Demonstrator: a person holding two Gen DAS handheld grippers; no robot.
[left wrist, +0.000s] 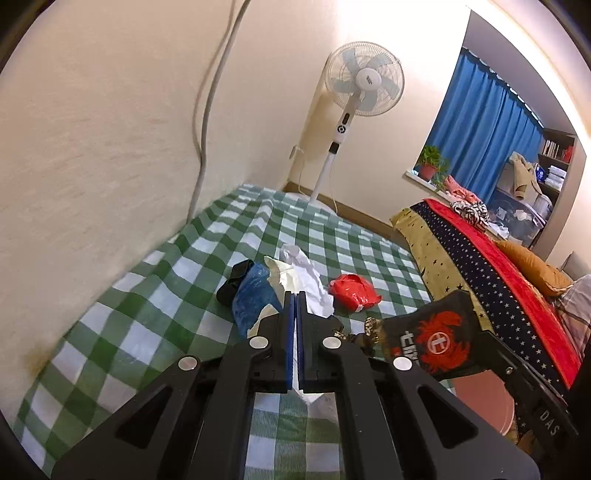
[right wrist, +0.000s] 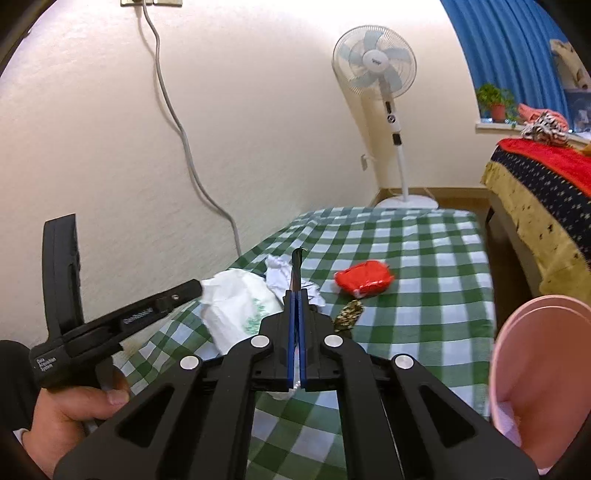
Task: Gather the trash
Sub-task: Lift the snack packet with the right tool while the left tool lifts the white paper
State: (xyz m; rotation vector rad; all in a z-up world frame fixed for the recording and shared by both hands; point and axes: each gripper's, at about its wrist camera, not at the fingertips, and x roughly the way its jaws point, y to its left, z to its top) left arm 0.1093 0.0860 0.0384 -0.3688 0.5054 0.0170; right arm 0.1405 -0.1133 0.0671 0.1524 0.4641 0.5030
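Lighting: warm, bright indoor; overexposed glare on wall (left wrist: 388, 33) at top centre-right of left view. Soft shadow behind fan (left wrist: 364, 79). Strong fisheye bending, black vignette at corners. Slight blur toward edges.

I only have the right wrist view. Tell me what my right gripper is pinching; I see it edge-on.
Observer: The right gripper is shut on a black wrapper with a red emblem, seen flat from the left wrist view.
Operator: Report anything hidden behind the white bag.
Observer: A blue bag and a black item lie on the checked cloth beside it.
Operator: Confirm the left grip.
Observer: The left gripper is shut on the white bag; its sheet shows between the pads.
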